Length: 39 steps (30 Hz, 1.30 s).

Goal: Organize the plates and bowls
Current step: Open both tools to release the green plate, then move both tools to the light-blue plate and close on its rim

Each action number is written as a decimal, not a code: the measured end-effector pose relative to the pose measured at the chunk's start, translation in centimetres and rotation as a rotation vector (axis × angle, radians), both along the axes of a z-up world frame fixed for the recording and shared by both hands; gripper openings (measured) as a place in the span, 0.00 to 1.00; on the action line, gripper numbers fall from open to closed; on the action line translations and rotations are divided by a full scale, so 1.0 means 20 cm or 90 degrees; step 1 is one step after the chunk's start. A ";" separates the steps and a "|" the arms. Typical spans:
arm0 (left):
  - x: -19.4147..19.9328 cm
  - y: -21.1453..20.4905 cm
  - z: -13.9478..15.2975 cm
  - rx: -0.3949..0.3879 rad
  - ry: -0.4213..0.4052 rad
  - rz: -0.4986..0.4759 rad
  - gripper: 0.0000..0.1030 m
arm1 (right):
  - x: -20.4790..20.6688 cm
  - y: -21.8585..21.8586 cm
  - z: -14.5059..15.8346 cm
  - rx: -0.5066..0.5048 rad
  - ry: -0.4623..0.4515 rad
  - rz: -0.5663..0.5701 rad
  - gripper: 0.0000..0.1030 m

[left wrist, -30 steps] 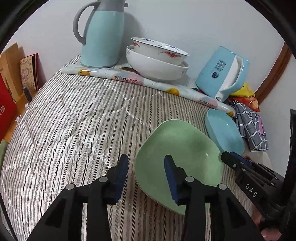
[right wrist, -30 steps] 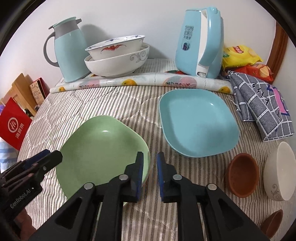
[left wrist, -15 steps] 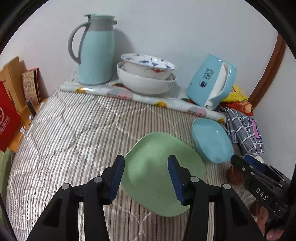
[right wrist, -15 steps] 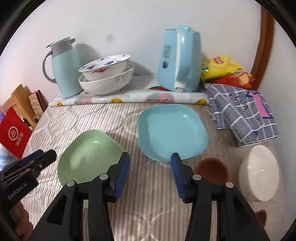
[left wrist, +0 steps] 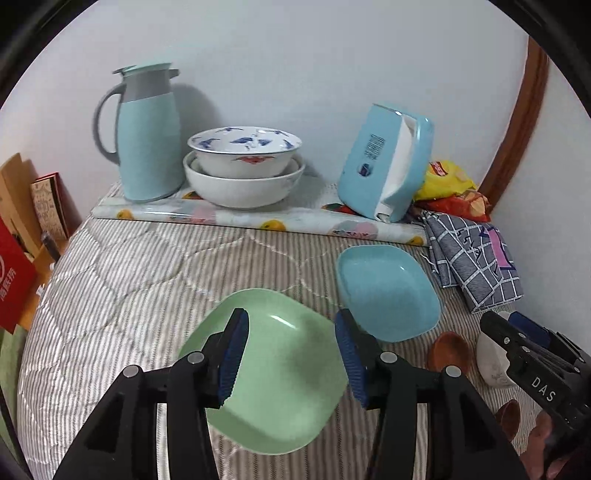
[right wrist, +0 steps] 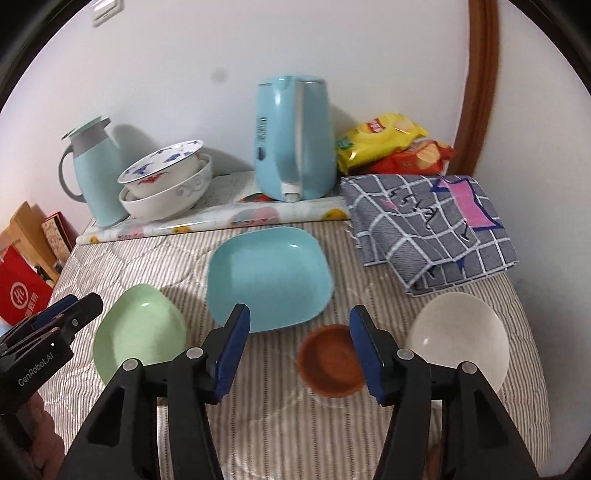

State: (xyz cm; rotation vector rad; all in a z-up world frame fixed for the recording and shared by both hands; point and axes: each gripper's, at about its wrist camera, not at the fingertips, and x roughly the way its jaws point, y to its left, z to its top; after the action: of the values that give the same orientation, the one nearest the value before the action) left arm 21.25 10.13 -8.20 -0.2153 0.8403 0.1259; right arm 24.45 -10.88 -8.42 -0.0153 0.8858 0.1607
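Both grippers, left (left wrist: 291, 354) and right (right wrist: 299, 350), angled downward, jaws just widened, empty.

1. We see a plain white wall (right wrist: 369, 55) behind everything, evenly lit, with soft shadows cast on it.
2. We note a brown wooden door frame (right wrist: 480, 85) curving up on the right, and a white side wall (left wrist: 546, 192) beyond it.
3. We make out part of a pale switch plate (right wrist: 107, 9) high on the wall at upper left.
4. We find the surface covered by a grey-and-white striped quilted cloth (right wrist: 266, 435).
5. We see a fruit-patterned sheet (left wrist: 258, 221) along its far edge by the wall.
6. We spot cardboard boxes (right wrist: 26, 225) beyond the left edge.
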 end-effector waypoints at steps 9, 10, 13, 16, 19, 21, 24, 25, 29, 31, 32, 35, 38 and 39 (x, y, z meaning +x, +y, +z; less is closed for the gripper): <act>0.16 -0.15 -0.10 -0.002 0.047 -0.021 0.45 | 0.10 -0.10 -0.07 0.000 0.013 0.014 0.54; 0.17 -0.15 -0.10 -0.002 0.050 -0.022 0.45 | 0.12 -0.10 -0.07 0.002 0.016 0.018 0.54; 0.22 -0.18 -0.13 0.001 0.061 -0.027 0.45 | 0.17 -0.10 -0.09 -0.001 0.018 0.026 0.53; 0.28 -0.20 -0.16 0.009 0.068 -0.031 0.45 | 0.23 -0.09 -0.12 -0.002 0.023 0.029 0.48; 0.35 -0.21 -0.19 0.014 0.073 -0.031 0.45 | 0.29 -0.08 -0.15 0.002 0.033 0.030 0.43; 0.40 -0.21 -0.21 0.010 0.079 -0.029 0.45 | 0.32 -0.07 -0.17 0.006 0.039 0.031 0.42; 0.46 -0.20 -0.24 0.006 0.084 -0.029 0.45 | 0.37 -0.04 -0.21 0.004 0.053 0.033 0.38; 0.48 -0.20 -0.25 0.006 0.084 -0.029 0.45 | 0.38 -0.03 -0.23 0.003 0.056 0.034 0.38; 0.57 -0.21 -0.29 0.001 0.088 -0.036 0.45 | 0.42 -0.01 -0.28 -0.009 0.066 0.035 0.37; 0.61 -0.22 -0.31 -0.002 0.091 -0.043 0.45 | 0.43 -0.01 -0.30 -0.015 0.074 0.031 0.37; 0.63 -0.23 -0.33 -0.003 0.093 -0.046 0.45 | 0.44 0.00 -0.31 -0.016 0.076 0.031 0.37; 0.68 -0.25 -0.36 -0.002 0.101 -0.054 0.45 | 0.45 0.00 -0.33 -0.019 0.079 0.032 0.37; 0.72 -0.26 -0.39 -0.004 0.111 -0.056 0.45 | 0.48 0.01 -0.36 -0.022 0.088 0.033 0.37; 0.73 -0.26 -0.40 -0.005 0.112 -0.057 0.45 | 0.49 0.02 -0.37 -0.026 0.091 0.035 0.37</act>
State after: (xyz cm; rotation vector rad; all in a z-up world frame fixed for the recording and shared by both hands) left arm 35.93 4.97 -16.14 -0.1748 1.0239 0.0579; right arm 34.16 -10.55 -15.77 -0.0666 1.0314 0.1975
